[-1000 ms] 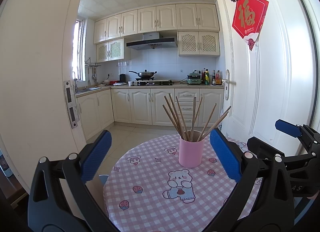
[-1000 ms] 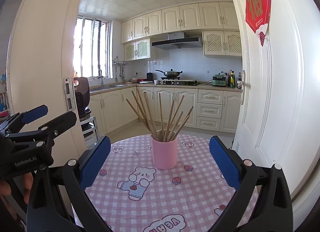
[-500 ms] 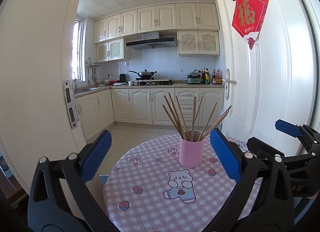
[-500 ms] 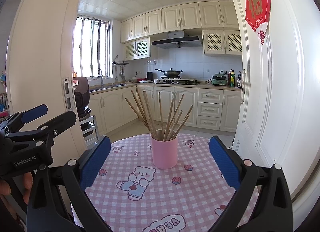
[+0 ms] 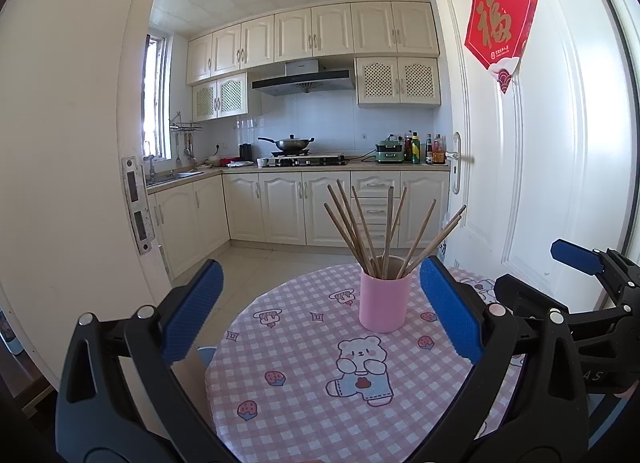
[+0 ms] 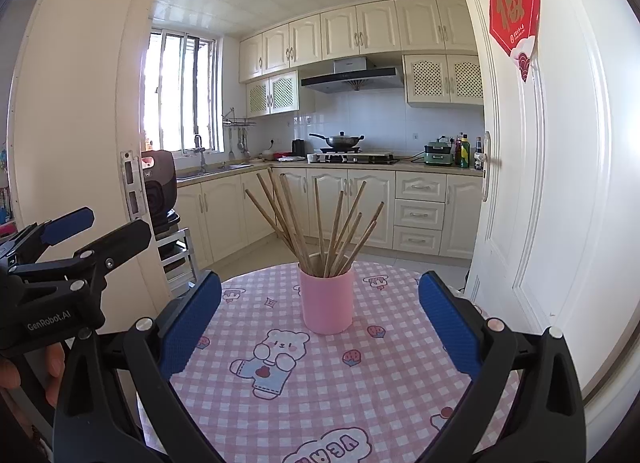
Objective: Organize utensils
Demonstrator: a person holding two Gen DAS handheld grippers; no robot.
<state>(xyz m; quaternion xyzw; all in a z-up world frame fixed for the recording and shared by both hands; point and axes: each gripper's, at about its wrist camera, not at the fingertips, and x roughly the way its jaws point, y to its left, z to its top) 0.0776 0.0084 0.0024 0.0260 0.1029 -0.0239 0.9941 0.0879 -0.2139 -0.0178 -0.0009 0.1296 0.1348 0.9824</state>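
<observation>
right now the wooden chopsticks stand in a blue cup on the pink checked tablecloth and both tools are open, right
Not quite: the cylindrical cup is pink, not blue, as the right wrist view shows. The wooden chopsticks do stand in it on the pink checked tablecloth, with left tool and right tool open.

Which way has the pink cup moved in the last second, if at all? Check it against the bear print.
No. In both wrist views the pink cup stands where it did, just beyond the bear print on the checked tablecloth.

chopsticks' (image 5: 384, 231) lower ends hidden in cup (image 5: 385, 305)
</observation>
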